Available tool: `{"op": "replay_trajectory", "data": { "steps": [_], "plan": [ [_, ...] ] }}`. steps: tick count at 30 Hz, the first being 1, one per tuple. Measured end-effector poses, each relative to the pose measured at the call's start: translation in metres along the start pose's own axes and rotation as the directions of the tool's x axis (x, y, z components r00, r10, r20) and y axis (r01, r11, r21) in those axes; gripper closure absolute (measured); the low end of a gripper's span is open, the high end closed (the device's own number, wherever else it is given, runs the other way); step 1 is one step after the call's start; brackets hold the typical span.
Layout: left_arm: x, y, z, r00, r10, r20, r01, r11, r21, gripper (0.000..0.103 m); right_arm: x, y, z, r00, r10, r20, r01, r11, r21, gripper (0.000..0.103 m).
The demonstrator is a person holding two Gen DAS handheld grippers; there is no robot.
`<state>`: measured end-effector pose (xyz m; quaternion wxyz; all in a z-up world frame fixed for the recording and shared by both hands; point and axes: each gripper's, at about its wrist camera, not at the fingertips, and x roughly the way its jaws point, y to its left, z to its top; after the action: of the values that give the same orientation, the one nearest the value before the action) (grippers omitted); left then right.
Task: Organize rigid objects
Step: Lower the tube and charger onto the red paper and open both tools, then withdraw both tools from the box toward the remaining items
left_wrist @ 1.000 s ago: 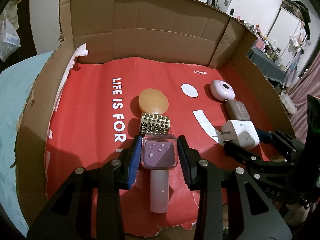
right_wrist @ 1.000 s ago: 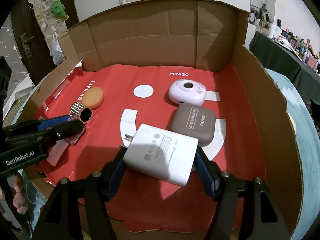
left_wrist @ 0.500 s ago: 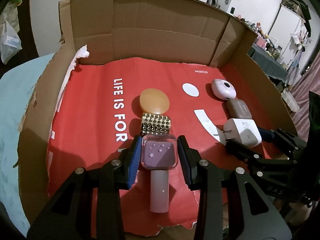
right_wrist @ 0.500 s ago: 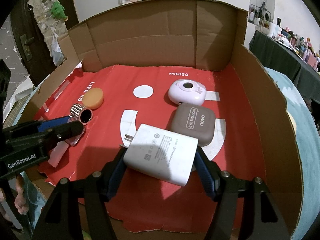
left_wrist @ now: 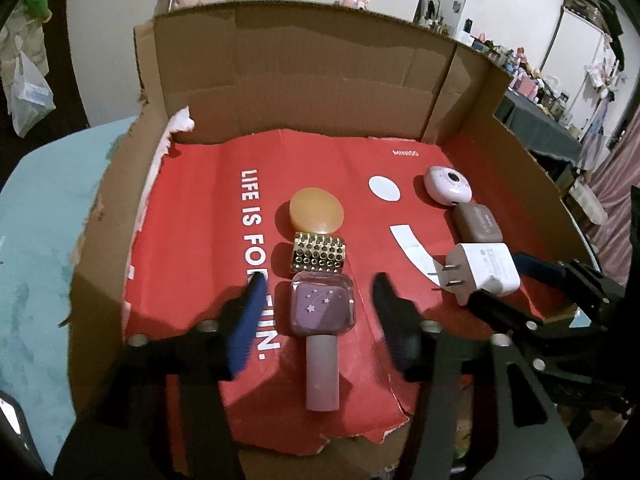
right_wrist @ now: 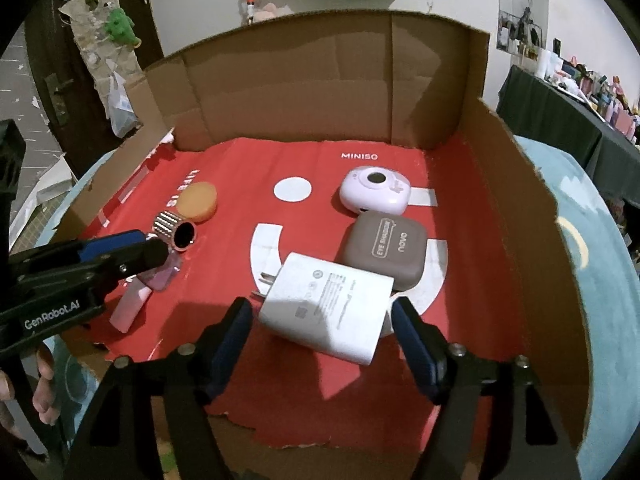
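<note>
Left wrist view: the left tongs (left_wrist: 320, 312) gape wide, pads clear of the purple bottle (left_wrist: 322, 322) lying on the red liner (left_wrist: 192, 240). Right wrist view: the right tongs (right_wrist: 324, 340) are spread, flanking the white charger (right_wrist: 326, 308) without touching, brown case (right_wrist: 386, 250) just behind.

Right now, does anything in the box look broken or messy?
Yes. The red paper liner is torn and ragged along its near edge, and its white underside peels up at the far-left corner. The objects look fine: two tidy rows, with the white charger lying slightly crooked against the brown case.
</note>
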<state>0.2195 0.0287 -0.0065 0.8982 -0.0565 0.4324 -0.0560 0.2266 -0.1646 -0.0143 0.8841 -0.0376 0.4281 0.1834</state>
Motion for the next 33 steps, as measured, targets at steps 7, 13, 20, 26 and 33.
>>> {"op": "replay_trajectory", "data": {
  "steps": [7, 13, 20, 26, 33],
  "plan": [
    [-0.019, -0.001, -0.001, 0.999, 0.017, 0.040, -0.018, 1.000, 0.005, 0.025, -0.027, 0.005, -0.002, 0.998, 0.020, 0.057, -0.020, 1.000, -0.007, 0.016],
    [-0.038, -0.001, -0.003, 0.997, 0.030, 0.078, -0.030, 1.000, 0.000, 0.011, -0.054, 0.010, -0.005, 0.992, 0.038, 0.116, -0.036, 0.999, -0.019, 0.005],
    [-0.061, -0.001, -0.007, 0.991, 0.034, 0.127, -0.035, 0.999, 0.001, 0.000, -0.081, 0.013, -0.010, 0.983, 0.070, 0.168, -0.066, 0.997, -0.031, 0.000],
    [-0.080, -0.004, -0.013, 0.987, 0.026, 0.161, -0.030, 0.999, 0.017, 0.000, -0.097, 0.019, -0.014, 0.974, 0.110, 0.198, -0.103, 0.994, -0.042, 0.000],
    [-0.099, -0.005, -0.024, 0.985, 0.026, 0.172, -0.031, 0.999, 0.025, 0.000, -0.117, 0.026, -0.020, 0.960, 0.121, 0.253, -0.113, 0.992, -0.049, 0.000]
  ]
}}
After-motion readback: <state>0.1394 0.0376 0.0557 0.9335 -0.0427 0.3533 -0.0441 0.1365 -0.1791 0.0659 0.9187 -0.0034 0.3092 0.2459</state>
